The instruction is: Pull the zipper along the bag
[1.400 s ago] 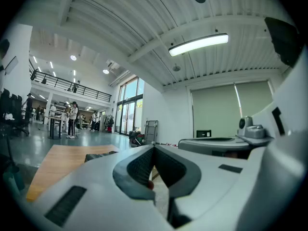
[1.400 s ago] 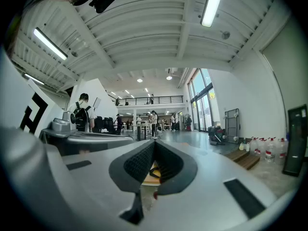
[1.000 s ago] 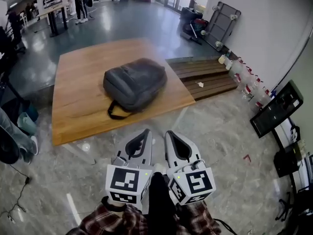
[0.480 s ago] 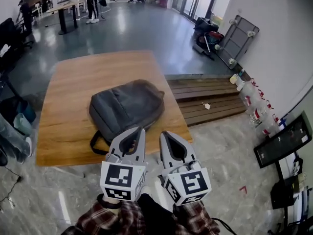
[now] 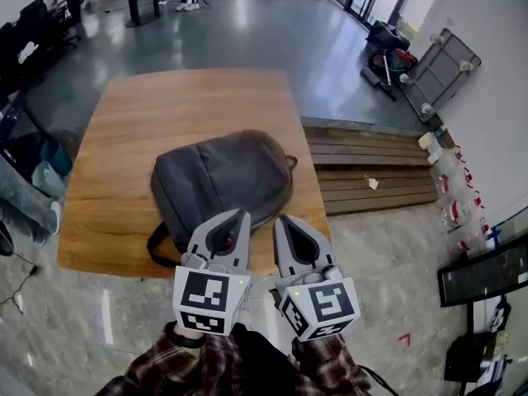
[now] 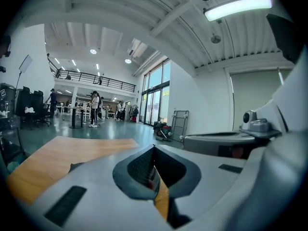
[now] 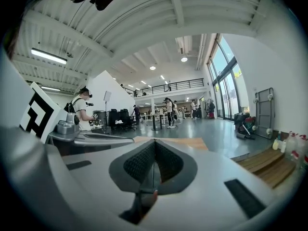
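Task not begun, zipper pull all left | bag [image 5: 223, 184] mid-frame on table [image 5: 165, 114], untouched | left gripper [image 5: 238, 219] and right gripper [image 5: 283, 221], lower centre, pressed together, empty

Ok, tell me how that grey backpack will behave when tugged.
The backpack looks soft and slumped, so it will probably crumple rather than stay stiff. It lies flat on the smooth wooden table, so a tug may slide it along.

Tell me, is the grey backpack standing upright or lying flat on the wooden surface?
Lying flat: the backpack rests on its broad side on the wooden surface, its strap loop spread beside it.
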